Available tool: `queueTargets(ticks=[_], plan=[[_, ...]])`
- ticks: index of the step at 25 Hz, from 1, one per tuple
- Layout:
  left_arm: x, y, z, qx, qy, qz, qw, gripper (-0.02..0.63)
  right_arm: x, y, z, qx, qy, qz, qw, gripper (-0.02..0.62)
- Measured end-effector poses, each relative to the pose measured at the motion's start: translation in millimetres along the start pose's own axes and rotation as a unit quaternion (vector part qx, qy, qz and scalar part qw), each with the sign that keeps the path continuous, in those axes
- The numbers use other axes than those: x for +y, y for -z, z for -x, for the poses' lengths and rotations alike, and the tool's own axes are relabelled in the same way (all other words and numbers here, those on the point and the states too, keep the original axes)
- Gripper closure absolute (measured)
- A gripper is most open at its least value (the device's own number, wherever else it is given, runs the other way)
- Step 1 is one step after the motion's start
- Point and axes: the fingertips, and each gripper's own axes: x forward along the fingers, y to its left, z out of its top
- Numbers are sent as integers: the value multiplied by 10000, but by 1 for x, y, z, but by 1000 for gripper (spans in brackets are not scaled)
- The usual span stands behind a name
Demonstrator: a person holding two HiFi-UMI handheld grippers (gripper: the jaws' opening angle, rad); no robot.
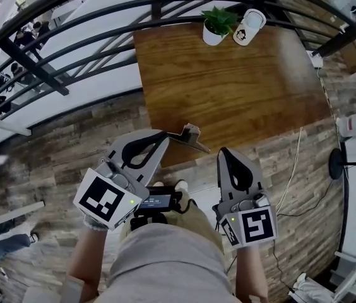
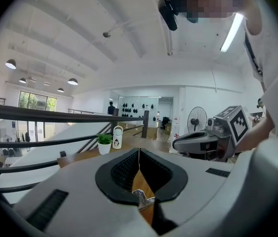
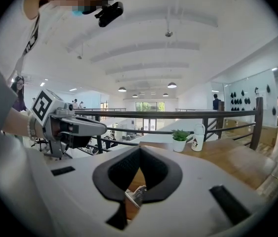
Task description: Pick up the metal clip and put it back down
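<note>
Left gripper (image 1: 165, 137) pinches the metal clip (image 1: 190, 135) at its tip; right gripper (image 1: 224, 151) is shut, empty. Next, set it down gently.

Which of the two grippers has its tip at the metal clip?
The left gripper: its tip meets the metal clip; the right gripper is apart.

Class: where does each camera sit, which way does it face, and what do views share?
Head view: on the person's head, looking down at table, metal clip, left gripper, right gripper, forearms.
Left gripper view: along its shut jaws toward table; right gripper shows.
Right gripper view: likewise; left gripper shows.
All share plant, bottle.
</note>
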Motion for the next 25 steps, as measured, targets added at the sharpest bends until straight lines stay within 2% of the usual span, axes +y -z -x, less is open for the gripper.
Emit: queueTargets(ticks=[10, 25], plan=[[-2, -1, -1, -74, -9, 82, 9999, 595, -3, 5, 0, 29, -19, 17, 10000, 592], [-14, -4, -10, -79, 80, -5, 9999, 595, -12, 12, 6, 161, 36, -68, 9998, 592]])
